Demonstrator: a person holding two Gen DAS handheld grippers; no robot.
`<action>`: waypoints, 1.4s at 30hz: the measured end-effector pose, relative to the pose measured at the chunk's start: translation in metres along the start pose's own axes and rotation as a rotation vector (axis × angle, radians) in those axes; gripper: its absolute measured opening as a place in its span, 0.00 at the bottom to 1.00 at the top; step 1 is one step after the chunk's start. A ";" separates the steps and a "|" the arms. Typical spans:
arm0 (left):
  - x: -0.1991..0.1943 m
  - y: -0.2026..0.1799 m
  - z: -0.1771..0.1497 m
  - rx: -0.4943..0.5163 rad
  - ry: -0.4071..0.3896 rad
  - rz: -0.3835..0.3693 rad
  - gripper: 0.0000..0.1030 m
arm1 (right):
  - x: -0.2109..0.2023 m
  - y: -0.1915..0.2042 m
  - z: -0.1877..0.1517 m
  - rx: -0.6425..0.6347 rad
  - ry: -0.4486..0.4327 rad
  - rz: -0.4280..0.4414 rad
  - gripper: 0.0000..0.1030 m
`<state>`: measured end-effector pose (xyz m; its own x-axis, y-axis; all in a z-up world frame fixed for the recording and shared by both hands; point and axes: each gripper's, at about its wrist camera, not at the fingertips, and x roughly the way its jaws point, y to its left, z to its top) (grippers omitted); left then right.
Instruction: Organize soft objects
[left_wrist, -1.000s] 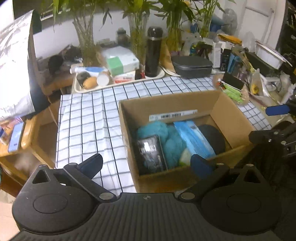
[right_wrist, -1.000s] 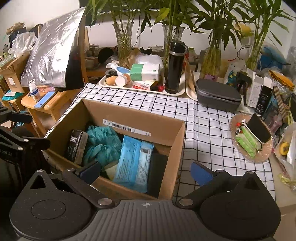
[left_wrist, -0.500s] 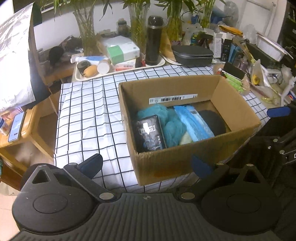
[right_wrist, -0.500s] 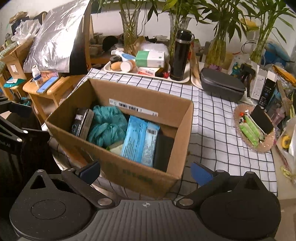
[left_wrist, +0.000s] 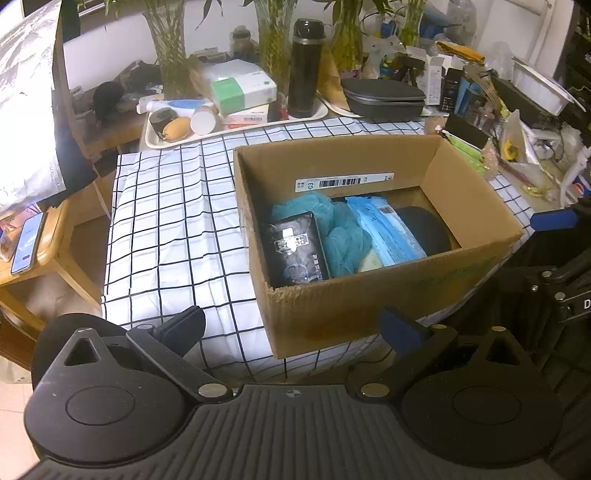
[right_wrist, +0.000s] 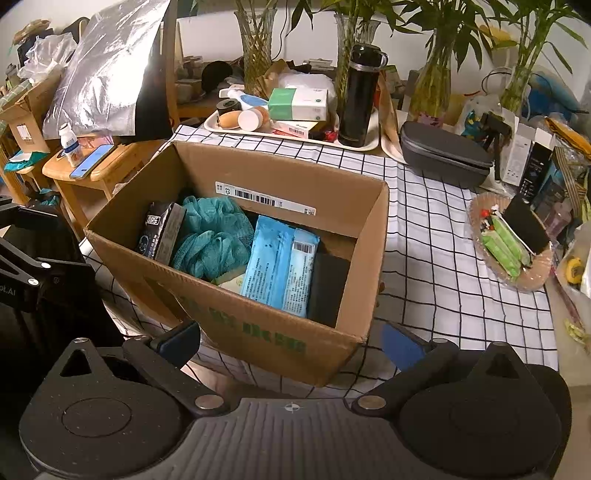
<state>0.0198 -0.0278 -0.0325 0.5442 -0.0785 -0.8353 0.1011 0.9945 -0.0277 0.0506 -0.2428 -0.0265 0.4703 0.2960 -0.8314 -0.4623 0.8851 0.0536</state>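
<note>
Holding both tools short of the near tabletop edge, I have nothing gripped in either. My left tool (left_wrist: 291, 326) stands wide open, its fingers spread and empty, low in front of the near left corner of the cardboard box (left_wrist: 373, 306). My right tool (right_wrist: 291, 341) is likewise fully spread and empty, set before the near right corner of the box (right_wrist: 258, 332).

The box rests on the checked tablecloth (left_wrist: 173, 221) that covers the tabletop, near its front edge, with its top open. Contents, left to right in the right wrist view:
- a black packet (right_wrist: 160, 230), standing on edge against the left wall;
- a teal mesh sponge (right_wrist: 210, 236), touching the packet;
- a pale green item (right_wrist: 232, 282), partly hidden beneath the sponge;
- a blue wipes pack (right_wrist: 280, 266), leaning against the sponge;
- a black soft item (right_wrist: 328, 284), against the right wall.

Behind the box, a white tray (right_wrist: 288, 134) carries a green-and-white tissue box (right_wrist: 297, 105) and a black flask (right_wrist: 358, 96). Right of the tray sits a grey case (right_wrist: 443, 155). Further right, well apart from the box, a woven dish (right_wrist: 513, 243) holds green packets.
</note>
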 end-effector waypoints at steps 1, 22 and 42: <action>0.000 0.000 0.000 0.002 0.002 0.001 1.00 | 0.000 0.000 0.000 0.000 0.000 0.002 1.00; 0.001 0.000 0.001 0.012 0.007 0.004 1.00 | 0.002 -0.003 0.000 0.010 0.001 0.001 1.00; 0.000 0.003 0.004 0.013 0.007 0.009 1.00 | 0.004 -0.005 0.001 0.027 0.001 -0.008 1.00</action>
<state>0.0236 -0.0250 -0.0307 0.5394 -0.0693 -0.8392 0.1070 0.9942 -0.0134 0.0556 -0.2455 -0.0295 0.4737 0.2882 -0.8322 -0.4375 0.8971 0.0617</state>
